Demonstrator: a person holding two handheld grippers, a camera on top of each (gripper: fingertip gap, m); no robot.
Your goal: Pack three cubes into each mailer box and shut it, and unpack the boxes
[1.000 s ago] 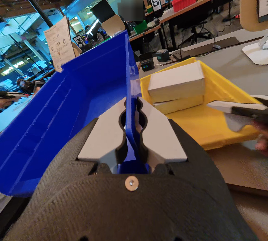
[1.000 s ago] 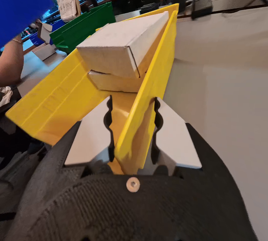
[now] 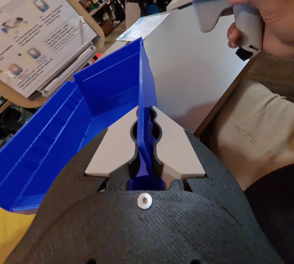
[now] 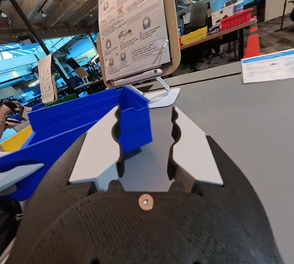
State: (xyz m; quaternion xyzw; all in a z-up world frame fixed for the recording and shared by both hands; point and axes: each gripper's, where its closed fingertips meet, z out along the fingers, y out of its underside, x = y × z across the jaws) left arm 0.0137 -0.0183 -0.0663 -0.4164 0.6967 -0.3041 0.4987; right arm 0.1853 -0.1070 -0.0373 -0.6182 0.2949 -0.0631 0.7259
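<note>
My left gripper is shut on the right side wall of an empty blue bin. The bin stretches away to the left over the grey table. In the right wrist view the blue bin lies to the left, with its end wall just left of my right gripper. That gripper is open and empty over the bare table. A hand holds the right gripper's handle at the upper right of the left wrist view. No mailer box or cube shows in either view.
An instruction sheet on a stand rises behind the blue bin, its white foot on the table. A strip of a yellow bin shows at the left. A printed sheet lies at the far right. A trouser leg is beside the table edge. Some 20 cm of space lies between my two pairs of fingers.
My right gripper has let go of the yellow bin's wall and now hangs open over the table. My left gripper has swung right with the blue bin; the yellow bin's boxes have left view.
</note>
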